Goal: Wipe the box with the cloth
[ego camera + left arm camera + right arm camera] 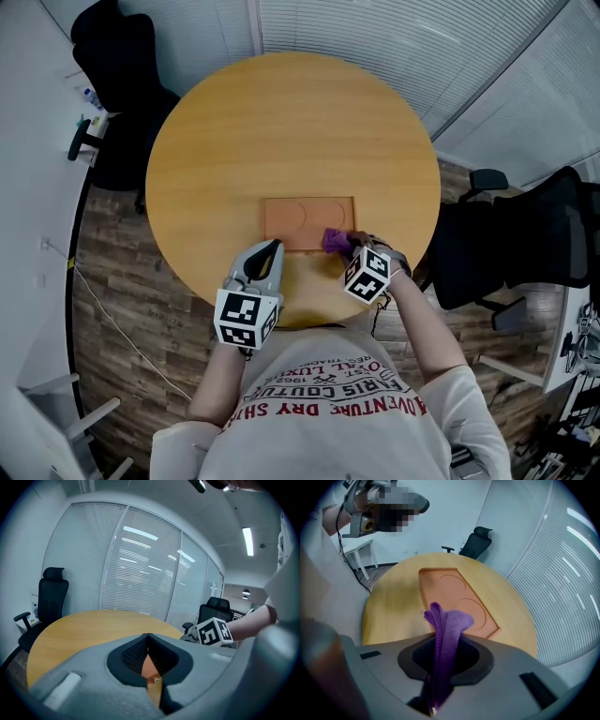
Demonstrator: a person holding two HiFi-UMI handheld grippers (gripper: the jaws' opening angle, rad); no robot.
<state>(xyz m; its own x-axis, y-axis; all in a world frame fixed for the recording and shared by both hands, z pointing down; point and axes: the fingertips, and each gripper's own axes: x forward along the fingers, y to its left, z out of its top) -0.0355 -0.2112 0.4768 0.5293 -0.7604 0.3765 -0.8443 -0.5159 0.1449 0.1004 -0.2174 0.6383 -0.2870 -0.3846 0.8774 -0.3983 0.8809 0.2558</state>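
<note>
A flat orange-brown box [295,220] with two round hollows lies on the near part of a round wooden table [281,122]. My right gripper [349,242] is shut on a purple cloth [335,240], at the box's near right corner. In the right gripper view the cloth [445,630] sticks out between the jaws, with the box [454,597] just beyond. My left gripper [274,246] is at the box's near left edge, its jaw tips together. Below those tips [148,637] a strip of the box [150,667] shows.
Black office chairs stand at the far left [122,84] and at the right [525,244] of the table. Glass walls with blinds [394,28] run behind it. The person's body is close against the table's near edge.
</note>
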